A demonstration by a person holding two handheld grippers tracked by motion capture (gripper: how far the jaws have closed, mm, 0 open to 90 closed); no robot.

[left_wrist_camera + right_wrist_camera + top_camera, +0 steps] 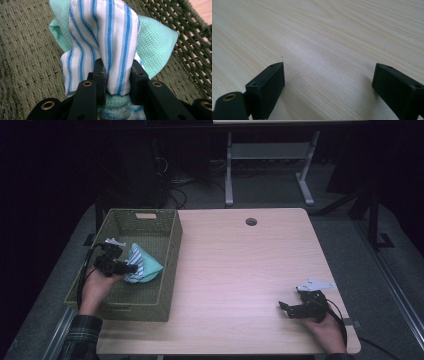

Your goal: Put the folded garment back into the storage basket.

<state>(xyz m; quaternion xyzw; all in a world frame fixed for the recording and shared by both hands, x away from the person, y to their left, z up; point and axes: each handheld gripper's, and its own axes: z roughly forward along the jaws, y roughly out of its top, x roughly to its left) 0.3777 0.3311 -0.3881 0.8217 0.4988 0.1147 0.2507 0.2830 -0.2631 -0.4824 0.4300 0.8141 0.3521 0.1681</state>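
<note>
Hiding mint cloth (155, 45): striped cloth (110, 37), left gripper (117, 75).

clamped in the left gripper (117, 75) is a striped cloth (105, 42), soft white woven fabric with blue lines and a stitched hem, wrapped with a mint cloth (155, 42) of waffle-like, matt weave. around them the basket (27, 57) is coarse olive wicker, rough and dull. both grippers have matt black plastic jaws with brass-coloured metal eyelets. under the right gripper (328, 82) the surface (317, 32) is pale wood grain, smooth with a faint sheen.
</note>
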